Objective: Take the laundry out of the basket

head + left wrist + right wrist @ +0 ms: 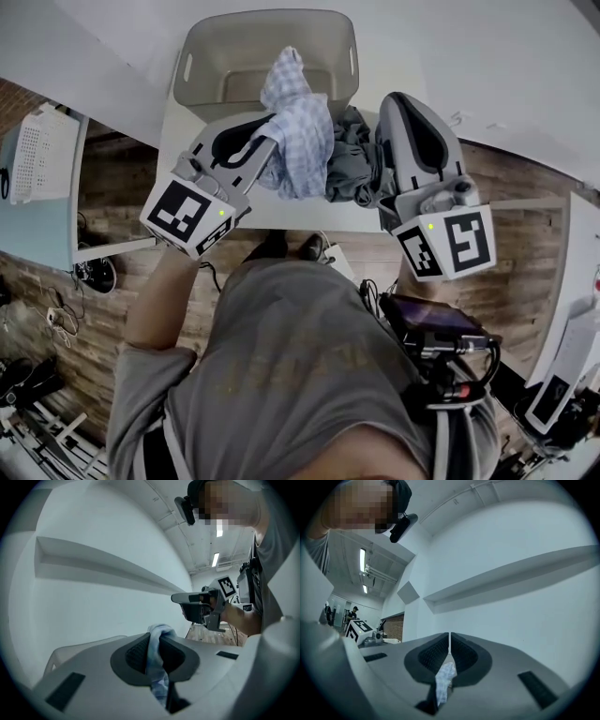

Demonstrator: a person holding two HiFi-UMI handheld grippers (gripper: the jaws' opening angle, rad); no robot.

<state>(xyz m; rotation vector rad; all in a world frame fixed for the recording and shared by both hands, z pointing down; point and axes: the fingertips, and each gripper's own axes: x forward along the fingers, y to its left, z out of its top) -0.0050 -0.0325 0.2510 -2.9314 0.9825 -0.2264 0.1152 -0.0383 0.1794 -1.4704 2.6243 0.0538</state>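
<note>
Blue-checked cloth [302, 131] hangs from my left tongs [255, 142], which are clamped almost shut on a fold of it. It sits over the front rim of the basket [202, 47], its length running toward me. A grey garment [349, 159] lies just right of it on the table [178, 127]. My right tongs [401, 101] are closed, pinching a pale scrap [443, 679]. I judge the left hand leads the set-down.

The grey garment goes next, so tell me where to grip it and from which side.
Grip the raised, crumpled fold at the top of the grey garment, coming down from above on the side of the right tongs. The checked cloth hangs over its left edge. The garment lies bunched, so a high fold is probably the easiest part to pinch.
</note>
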